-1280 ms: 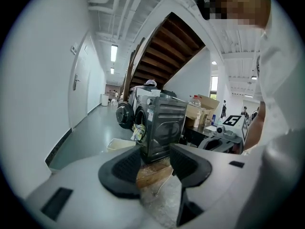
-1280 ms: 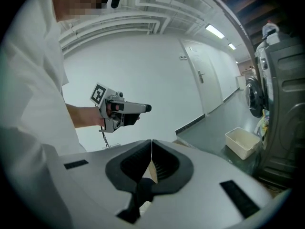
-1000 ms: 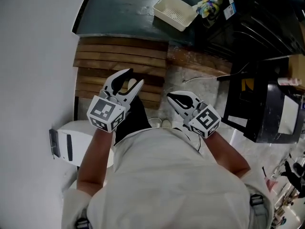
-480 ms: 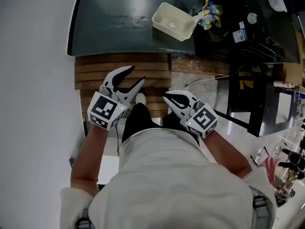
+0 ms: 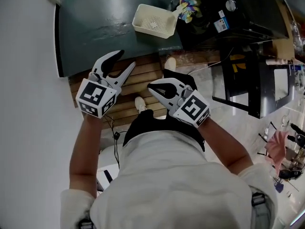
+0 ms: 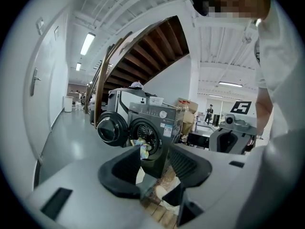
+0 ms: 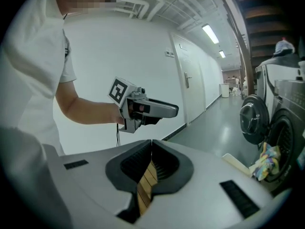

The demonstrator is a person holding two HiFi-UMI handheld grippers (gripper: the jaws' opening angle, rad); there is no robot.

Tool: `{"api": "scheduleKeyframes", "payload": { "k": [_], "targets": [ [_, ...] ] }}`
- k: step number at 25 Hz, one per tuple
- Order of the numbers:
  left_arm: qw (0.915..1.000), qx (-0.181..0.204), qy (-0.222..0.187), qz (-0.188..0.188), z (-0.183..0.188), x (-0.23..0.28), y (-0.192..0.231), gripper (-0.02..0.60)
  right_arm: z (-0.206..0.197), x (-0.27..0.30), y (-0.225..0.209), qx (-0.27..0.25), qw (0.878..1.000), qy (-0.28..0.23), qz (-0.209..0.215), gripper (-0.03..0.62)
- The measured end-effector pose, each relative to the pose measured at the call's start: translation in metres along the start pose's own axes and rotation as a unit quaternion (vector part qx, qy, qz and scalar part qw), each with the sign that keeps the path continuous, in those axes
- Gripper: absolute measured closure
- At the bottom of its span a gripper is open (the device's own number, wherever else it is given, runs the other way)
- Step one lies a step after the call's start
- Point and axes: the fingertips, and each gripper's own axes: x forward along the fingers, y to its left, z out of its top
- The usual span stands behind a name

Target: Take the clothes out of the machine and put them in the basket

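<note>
Two tools inspected, both empty. My left tool (image 5: 125,59) stands with its jaws apart and nothing between them. My right tool (image 5: 152,86) has its jaws together on nothing.

Change noted: against a second ago, the cream perforated plastic basket (image 5: 153,20) and the multicoloured clothes (image 5: 187,11) sit lower and nearer in the head view. I am further forward along the wooden slatted platform (image 5: 143,78), and both tools ride closer to the work. The left jaws keep the same gap throughout.

Location of items: the clothes hang bunched at the mouth of the dark grey front-loading washing machine (image 6: 167,123), its round door (image 6: 112,128) swung open. The basket rests on the dark glossy floor (image 5: 95,23) just beside that mouth and appears to hold nothing.

Assessment: this is approach only. No garment is out of the machine yet, and both tools remain well apart from the clothes. The right tool must open before any pick.
</note>
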Motion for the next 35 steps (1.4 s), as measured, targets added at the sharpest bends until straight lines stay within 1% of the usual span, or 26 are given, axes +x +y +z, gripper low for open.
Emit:
{"api": "scheduleKeyframes", "payload": {
  "k": [3,5,9,13,17,20,23,26,28,30,32,35],
  "targets": [
    [0.9997,0.003,0.018,-0.018,0.003,0.041,0.009,0.391,-0.012,0.01,-0.027,0.025,1.0,0.002,-0.001,0.589],
    [0.9991,0.007,0.028,-0.031,0.003,0.075,0.016,0.388,-0.023,0.015,-0.053,0.045,0.999,0.004,-0.005,0.589],
    [0.9974,0.012,0.041,-0.057,-0.001,0.156,0.035,0.38,-0.046,0.019,-0.119,0.073,0.997,0.017,-0.021,0.589],
    [0.9948,0.015,0.056,-0.084,-0.011,0.24,0.058,0.373,-0.076,0.021,-0.193,0.115,0.992,0.032,-0.049,0.589],
    [0.9912,0.029,0.073,-0.107,-0.022,0.312,0.077,0.366,-0.102,0.028,-0.256,0.121,0.988,0.064,-0.068,0.589],
    [0.9877,0.04,0.085,-0.124,-0.032,0.357,0.086,0.353,-0.11,0.032,-0.298,0.124,0.987,0.067,-0.074,0.589],
    [0.9854,0.05,0.095,-0.132,-0.042,0.399,0.097,0.337,-0.115,0.038,-0.337,0.12,0.987,0.068,-0.08,0.589],
    [0.9819,0.043,0.112,-0.146,-0.056,0.434,0.105,0.319,-0.128,0.049,-0.368,0.11,0.987,0.072,-0.089,0.589],
    [0.9779,0.04,0.13,-0.159,-0.069,0.458,0.109,0.286,-0.146,0.058,-0.388,0.109,0.986,0.079,-0.099,0.589],
    [0.9741,0.042,0.144,-0.17,-0.081,0.48,0.112,0.271,-0.17,0.066,-0.404,0.118,0.983,0.088,-0.111,0.589],
    [0.9721,0.046,0.148,-0.176,-0.088,0.503,0.114,0.257,-0.193,0.073,-0.414,0.136,0.979,0.091,-0.117,0.589],
    [0.97,0.051,0.152,-0.183,-0.099,0.538,0.117,0.245,-0.22,0.085,-0.418,0.15,0.978,0.099,-0.108,0.589]
  ]
}}
